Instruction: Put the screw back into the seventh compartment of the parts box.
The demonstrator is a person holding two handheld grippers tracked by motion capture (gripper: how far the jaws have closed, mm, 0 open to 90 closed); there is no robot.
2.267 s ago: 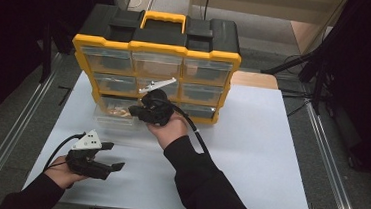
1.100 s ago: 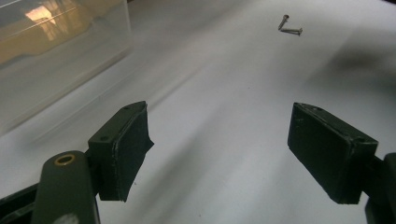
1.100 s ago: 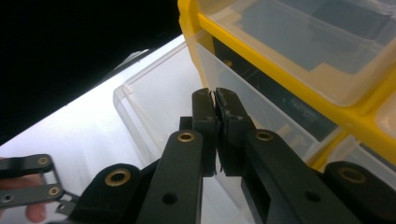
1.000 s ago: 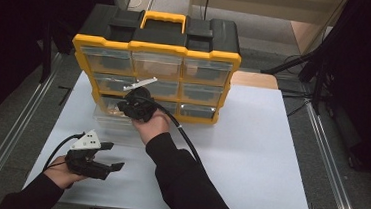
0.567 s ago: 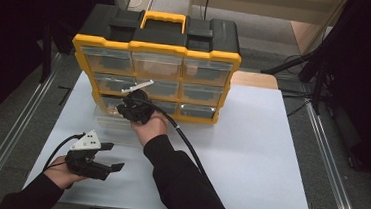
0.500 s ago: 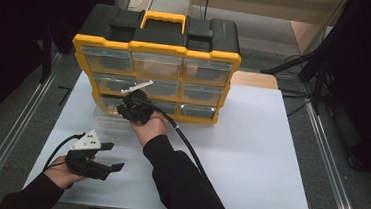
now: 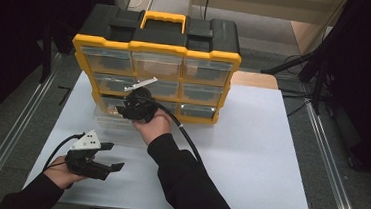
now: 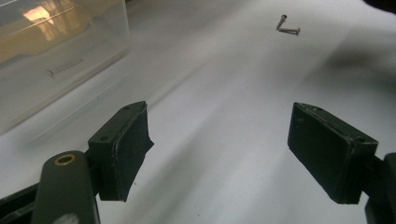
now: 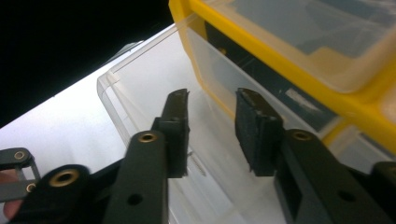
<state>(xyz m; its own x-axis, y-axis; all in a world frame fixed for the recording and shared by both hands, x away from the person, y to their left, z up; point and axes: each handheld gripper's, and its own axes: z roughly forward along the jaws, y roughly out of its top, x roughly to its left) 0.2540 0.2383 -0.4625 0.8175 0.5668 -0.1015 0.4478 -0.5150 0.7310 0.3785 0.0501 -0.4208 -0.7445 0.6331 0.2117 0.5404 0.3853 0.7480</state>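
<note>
A yellow and black drawer organizer (image 7: 158,47) stands at the back of the white table. Its bottom-left clear drawer (image 7: 107,124) is pulled out. My right gripper (image 7: 120,111) hovers over that drawer (image 9: 116,88), close to the yellow frame (image 9: 280,60). Its jaws have just been opening and are open, with nothing between the pads. A thin screw (image 9: 197,164) lies in the drawer beneath them. My left gripper (image 7: 113,157) rests low at the table's front left, wide open and holding nothing (image 8: 219,154).
Two loose screws (image 8: 287,29) lie on the white table (image 7: 250,149) ahead of the left gripper. The clear drawer (image 8: 56,42) with another screw (image 8: 63,66) inside is to their left. Metal rails (image 7: 329,161) run along both table sides.
My right hand has moved left from the organizer's middle column to above the pulled-out drawer and stays there. The left gripper has not moved.
</note>
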